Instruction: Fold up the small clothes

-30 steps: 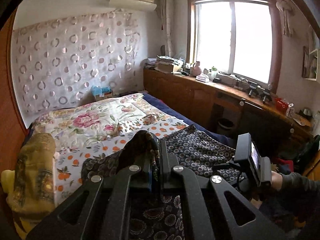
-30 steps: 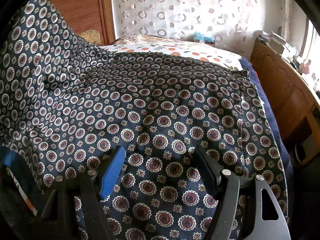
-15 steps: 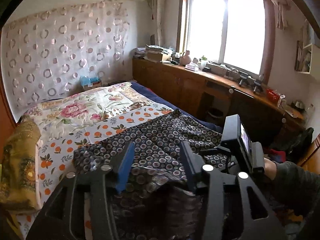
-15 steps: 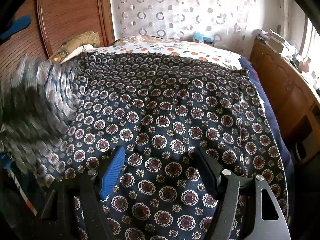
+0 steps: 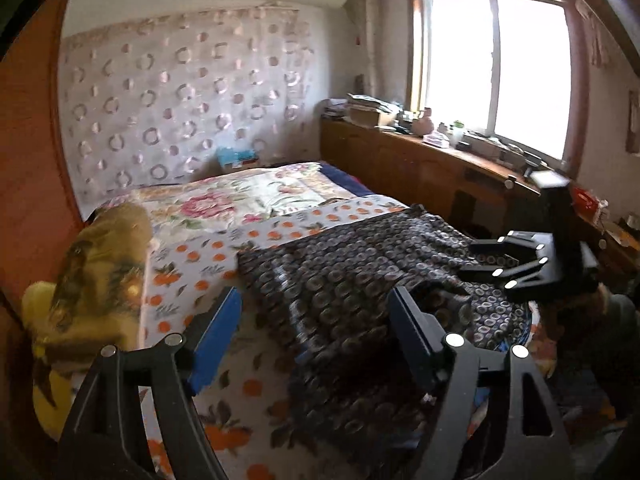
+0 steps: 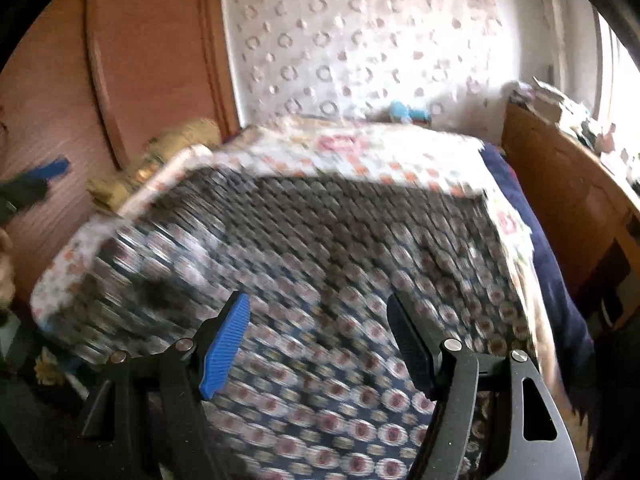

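The left gripper (image 5: pixel 314 332) stands with its jaws spread wide, having just been opening, and nothing sits pinched between the blue pads (image 5: pixel 216 336); the dark navy garment printed with small round medallions (image 5: pixel 360 280) lies just ahead of and under its right finger, flat on the orange-dotted floral bedspread (image 5: pixel 192 264); the cloth's near left edge shows a doubled-over fold running away from the tool; off to the left of the left gripper, an olive-gold patterned pillow (image 5: pixel 100 264) sits against the reddish wooden headboard (image 5: pixel 28 160).

Over in the right wrist view, the right gripper (image 6: pixel 318 340) is also spread apart, gripping nothing; the same medallion garment (image 6: pixel 320 280) fills the space beneath and ahead of its fingers, badly smeared by motion blur, so whether the fingertips touch the fabric I cannot tell; beyond the cloth, the bedspread (image 6: pixel 360 152) runs on toward a pale curtain with ring patterns (image 6: pixel 360 40).

From the left wrist view the right gripper (image 5: pixel 516 264) shows to the right, low over the garment's far side; past it, a long wooden cabinet (image 5: pixel 420 168) runs under the bright window (image 5: pixel 496 68).
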Demonstrator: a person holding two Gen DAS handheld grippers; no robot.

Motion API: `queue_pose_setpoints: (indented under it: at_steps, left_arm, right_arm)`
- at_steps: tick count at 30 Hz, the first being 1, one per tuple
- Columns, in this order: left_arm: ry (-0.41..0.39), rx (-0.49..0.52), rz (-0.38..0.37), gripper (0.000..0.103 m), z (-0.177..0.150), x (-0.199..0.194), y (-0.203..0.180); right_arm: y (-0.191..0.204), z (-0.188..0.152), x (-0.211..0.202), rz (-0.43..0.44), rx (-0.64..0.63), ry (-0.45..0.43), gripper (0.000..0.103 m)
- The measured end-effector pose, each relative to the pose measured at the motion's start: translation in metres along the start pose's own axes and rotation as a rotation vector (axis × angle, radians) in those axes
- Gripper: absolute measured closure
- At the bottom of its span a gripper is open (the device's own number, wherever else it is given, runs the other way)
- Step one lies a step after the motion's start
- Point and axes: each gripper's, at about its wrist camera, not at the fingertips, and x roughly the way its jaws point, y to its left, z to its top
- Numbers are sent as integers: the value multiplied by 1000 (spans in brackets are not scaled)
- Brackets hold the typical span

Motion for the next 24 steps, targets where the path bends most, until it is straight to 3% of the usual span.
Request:
queue_pose_setpoints:
  at_steps: [8, 16, 19, 21, 24]
  left_arm:
    - [8, -73, 68, 26, -20, -10, 35]
    - [10, -99, 80, 26, -30, -12, 46]
    - [14, -101, 76, 26, -32, -10, 46]
    - [20, -108, 62, 26, -33, -8, 46]
    - [21, -108, 57, 26, -34, -7, 44]
  right_arm:
    - [71, 30, -6, 160, -118, -41, 30]
    - [79, 30, 45, 138, -162, 96, 31]
    - [76, 28, 57, 175, -142, 143, 56]
    - [74, 28, 62, 193, -147, 150, 90]
    - [68, 32, 52, 196, -163, 113, 97]
